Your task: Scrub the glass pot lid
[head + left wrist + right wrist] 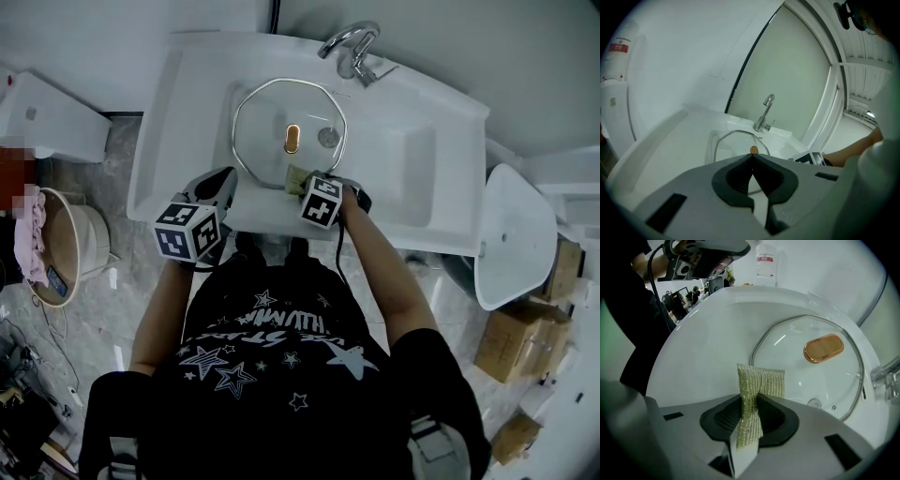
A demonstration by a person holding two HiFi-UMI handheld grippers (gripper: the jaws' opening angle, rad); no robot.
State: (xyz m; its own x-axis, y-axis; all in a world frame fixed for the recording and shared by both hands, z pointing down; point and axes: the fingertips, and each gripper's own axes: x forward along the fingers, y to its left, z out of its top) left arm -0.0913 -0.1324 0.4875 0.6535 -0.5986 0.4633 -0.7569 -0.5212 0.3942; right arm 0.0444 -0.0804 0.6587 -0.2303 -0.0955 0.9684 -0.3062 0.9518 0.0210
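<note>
The glass pot lid [267,117] lies flat in the white sink [187,112] with its wooden knob [823,348] up. No suds or wet streaks show on it, so the scrubbing looks hardly begun and the whole lid is likely left to do. The right hand-held gripper [749,411] pinches a gold mesh scouring pad [759,383] just at the lid's near rim, though I cannot tell if it touches. The left hand-held gripper [752,173] hovers beside it, pressed together on nothing.

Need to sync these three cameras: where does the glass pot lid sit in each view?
Head view: glass pot lid top centre, on the sink.
Left gripper view: lid at centre, just above the jaws.
Right gripper view: lid upper right, beyond the scouring pad.
Shared landmark: the faucet.
</note>
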